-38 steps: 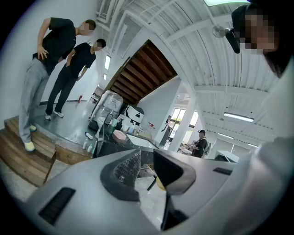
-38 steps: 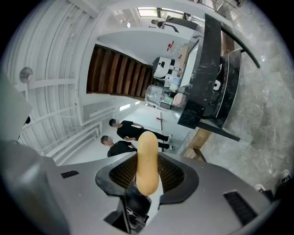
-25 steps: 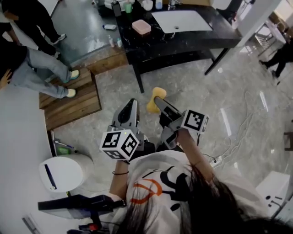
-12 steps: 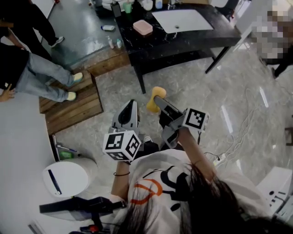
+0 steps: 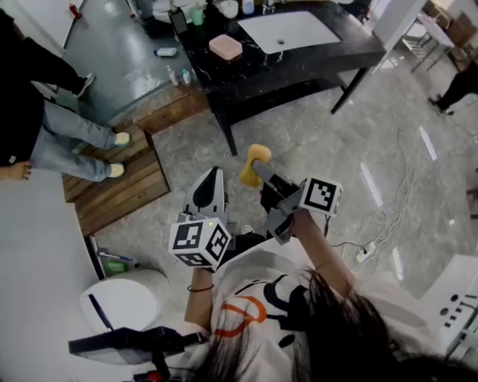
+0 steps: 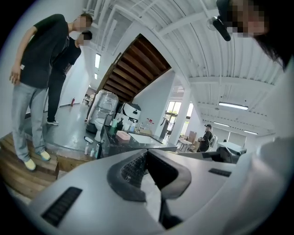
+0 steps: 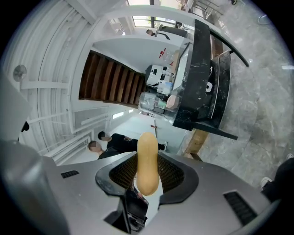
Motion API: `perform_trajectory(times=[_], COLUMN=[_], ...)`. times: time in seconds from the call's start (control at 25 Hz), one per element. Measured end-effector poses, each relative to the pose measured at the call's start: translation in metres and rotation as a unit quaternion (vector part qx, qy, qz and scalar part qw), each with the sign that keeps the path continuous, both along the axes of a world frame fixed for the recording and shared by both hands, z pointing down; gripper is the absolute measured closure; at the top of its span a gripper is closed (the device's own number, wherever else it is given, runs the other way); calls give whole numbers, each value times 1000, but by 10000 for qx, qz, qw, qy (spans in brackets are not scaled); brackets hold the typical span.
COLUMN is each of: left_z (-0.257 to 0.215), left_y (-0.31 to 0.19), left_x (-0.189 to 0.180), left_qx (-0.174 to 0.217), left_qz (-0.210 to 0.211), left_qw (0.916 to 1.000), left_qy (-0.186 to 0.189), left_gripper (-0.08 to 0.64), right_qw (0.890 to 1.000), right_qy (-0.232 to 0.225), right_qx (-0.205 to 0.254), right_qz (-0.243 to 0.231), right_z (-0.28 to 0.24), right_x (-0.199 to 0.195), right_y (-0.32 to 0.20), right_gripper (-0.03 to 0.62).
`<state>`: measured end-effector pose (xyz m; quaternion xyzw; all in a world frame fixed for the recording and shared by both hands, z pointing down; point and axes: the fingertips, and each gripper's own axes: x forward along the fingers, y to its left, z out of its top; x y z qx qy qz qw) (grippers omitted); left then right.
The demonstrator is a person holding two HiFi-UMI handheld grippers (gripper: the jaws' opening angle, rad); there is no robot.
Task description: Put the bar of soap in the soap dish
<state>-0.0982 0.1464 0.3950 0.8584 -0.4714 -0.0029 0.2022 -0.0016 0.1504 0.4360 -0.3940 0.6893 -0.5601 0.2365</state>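
In the head view my right gripper [image 5: 258, 167] is shut on a yellow bar of soap [image 5: 252, 162], held in the air over the marble floor. The right gripper view shows the soap [image 7: 148, 164] standing on edge between the pads. My left gripper [image 5: 211, 174] hangs beside it to the left, its jaws together with nothing between them; the left gripper view [image 6: 146, 154] shows the same. A pink soap dish [image 5: 225, 47] sits on the black counter [image 5: 314, 56] far ahead, and it also shows in the left gripper view [image 6: 123, 136].
A white sink basin [image 5: 289, 30] lies in the counter to the right of the dish, with bottles [image 5: 196, 13] at the back. A wooden step [image 5: 112, 175] and a standing person [image 5: 45, 119] are at the left. A cable [image 5: 396, 201] trails on the floor at right.
Both grippers keep nearly the same pose, the soap still gripped. The view has shifted a little, and the person at the left has stepped to a new stance.
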Motion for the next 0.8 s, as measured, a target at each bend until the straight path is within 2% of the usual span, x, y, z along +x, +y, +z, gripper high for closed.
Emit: perform_trajectory(times=[0.12, 0.32, 0.6, 0.8], left_z=[-5, -7, 3, 3], left_y=[-5, -15, -32, -75], left_x=[1, 15, 25, 42], left_qx=[59, 64, -81, -111], left_qz=[74, 259, 193, 79], left_qw=[9999, 9988, 9990, 9987], left_qy=[69, 418, 397, 493], left_gripper=[558, 557, 557, 558], right_qw=[9999, 9995, 9997, 9995], right_qy=[10, 69, 78, 78], right_qx=[-64, -176, -193, -289], right_qz=[86, 240, 118, -44], right_z=[0, 4, 12, 14], right_x=[4, 20, 28, 45], right_y=[-2, -11, -29, -69], right_gripper=[445, 445, 445, 445])
